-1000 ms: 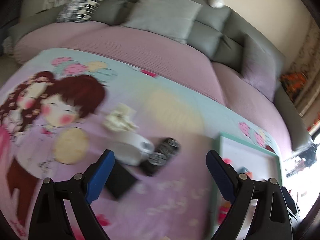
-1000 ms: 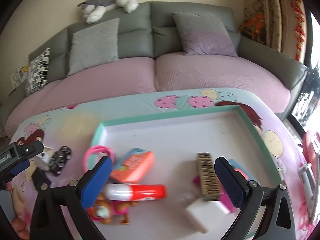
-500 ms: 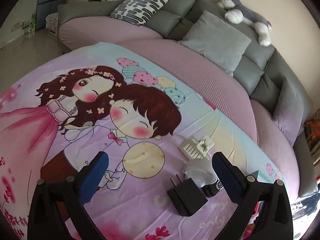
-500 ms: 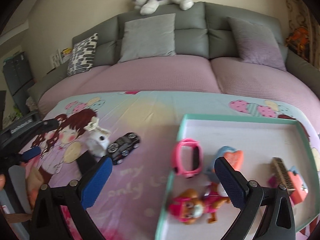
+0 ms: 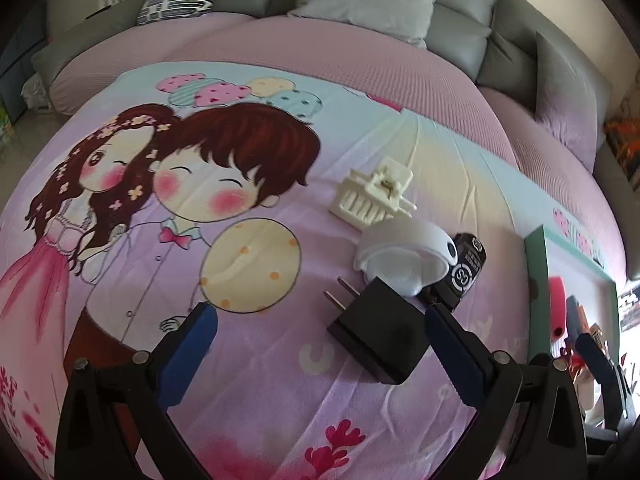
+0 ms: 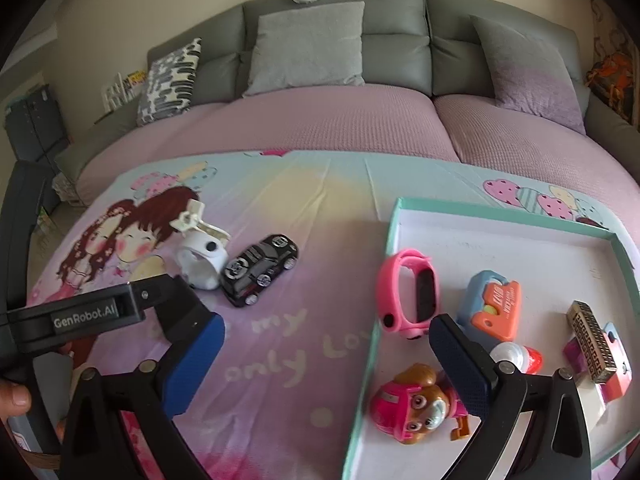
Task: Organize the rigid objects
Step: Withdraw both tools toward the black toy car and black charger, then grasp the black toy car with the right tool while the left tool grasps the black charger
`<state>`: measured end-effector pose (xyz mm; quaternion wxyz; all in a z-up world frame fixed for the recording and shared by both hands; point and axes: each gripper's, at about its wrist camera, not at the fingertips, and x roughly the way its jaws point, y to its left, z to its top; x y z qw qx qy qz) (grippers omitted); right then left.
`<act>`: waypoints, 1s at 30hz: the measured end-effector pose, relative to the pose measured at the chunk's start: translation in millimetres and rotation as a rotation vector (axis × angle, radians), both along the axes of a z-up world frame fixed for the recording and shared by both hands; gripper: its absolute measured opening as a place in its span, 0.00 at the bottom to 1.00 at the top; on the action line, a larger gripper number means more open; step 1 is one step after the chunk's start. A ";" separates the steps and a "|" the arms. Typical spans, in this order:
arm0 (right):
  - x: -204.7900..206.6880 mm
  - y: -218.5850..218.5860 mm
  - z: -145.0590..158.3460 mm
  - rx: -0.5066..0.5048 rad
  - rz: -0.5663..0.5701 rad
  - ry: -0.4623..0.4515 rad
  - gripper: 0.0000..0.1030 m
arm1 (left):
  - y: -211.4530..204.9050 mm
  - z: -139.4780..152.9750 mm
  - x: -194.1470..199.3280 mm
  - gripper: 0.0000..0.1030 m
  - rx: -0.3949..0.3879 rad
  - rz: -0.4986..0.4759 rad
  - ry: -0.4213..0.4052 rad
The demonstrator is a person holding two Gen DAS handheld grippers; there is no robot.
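My left tongs [image 5: 318, 334] point steeply downward, their blue pads [image 5: 188, 354] spread as wide as they go, having just finished opening; nothing is pressed between them. My right tongs [image 6: 326, 364] tilt downward too, blue pads [image 6: 460, 364] wide apart and gripping nothing. In the right wrist view the left tongs [image 6: 188, 320] enter from the left edge, and a fingertip [image 6: 14, 398] of my left hand shows at the lower left.
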<state>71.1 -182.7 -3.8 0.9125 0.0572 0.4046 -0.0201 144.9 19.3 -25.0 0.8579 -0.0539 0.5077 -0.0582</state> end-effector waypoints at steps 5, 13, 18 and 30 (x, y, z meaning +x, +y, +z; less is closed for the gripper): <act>1.2 -3.1 -3.5 -0.015 -0.015 0.030 1.00 | -14.7 -2.8 0.7 1.00 0.009 -0.071 0.001; 1.7 -6.7 -8.2 -0.011 -0.027 0.049 1.00 | -32.2 -10.0 1.7 0.97 0.067 -0.124 0.011; 1.6 -8.0 -5.2 -0.021 -0.030 0.043 1.00 | -31.3 -11.1 3.4 0.72 0.023 -0.133 0.020; 12.3 -2.9 8.7 -0.036 0.004 0.016 1.00 | -12.5 -8.1 7.5 0.63 0.039 -0.054 0.004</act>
